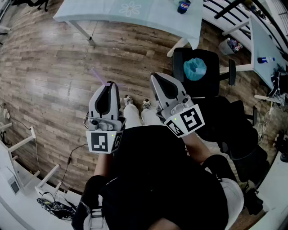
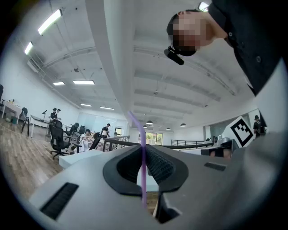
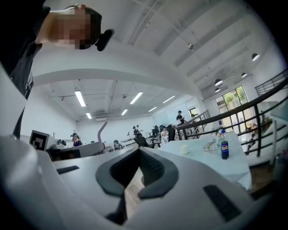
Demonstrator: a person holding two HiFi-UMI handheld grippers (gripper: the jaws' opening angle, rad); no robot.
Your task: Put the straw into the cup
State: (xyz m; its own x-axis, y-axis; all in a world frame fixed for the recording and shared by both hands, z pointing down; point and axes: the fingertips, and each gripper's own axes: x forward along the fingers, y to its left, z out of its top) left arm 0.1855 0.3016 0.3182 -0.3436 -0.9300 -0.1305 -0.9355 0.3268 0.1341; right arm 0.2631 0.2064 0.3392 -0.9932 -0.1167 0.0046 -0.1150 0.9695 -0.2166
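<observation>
My left gripper [image 1: 109,85] is held at waist height over the wooden floor, shut on a purple bendy straw [image 1: 97,75]. In the left gripper view the straw [image 2: 143,158] stands upright between the pads, and its bent top leans left above my left gripper [image 2: 143,147]. My right gripper [image 1: 155,77] is beside it, jaws together with nothing in them. In the right gripper view, beyond my right gripper [image 3: 137,151], a small white cup [image 3: 184,149] stands on the cloth-covered table [image 3: 211,164] ahead. I cannot make out the cup in the head view.
A table with a pale blue cloth [image 1: 148,15] stands ahead, with a cola bottle [image 1: 183,6] on it. A black office chair [image 1: 211,81] holding a teal object [image 1: 195,68] is on the right. Railings, desks and other people lie further off.
</observation>
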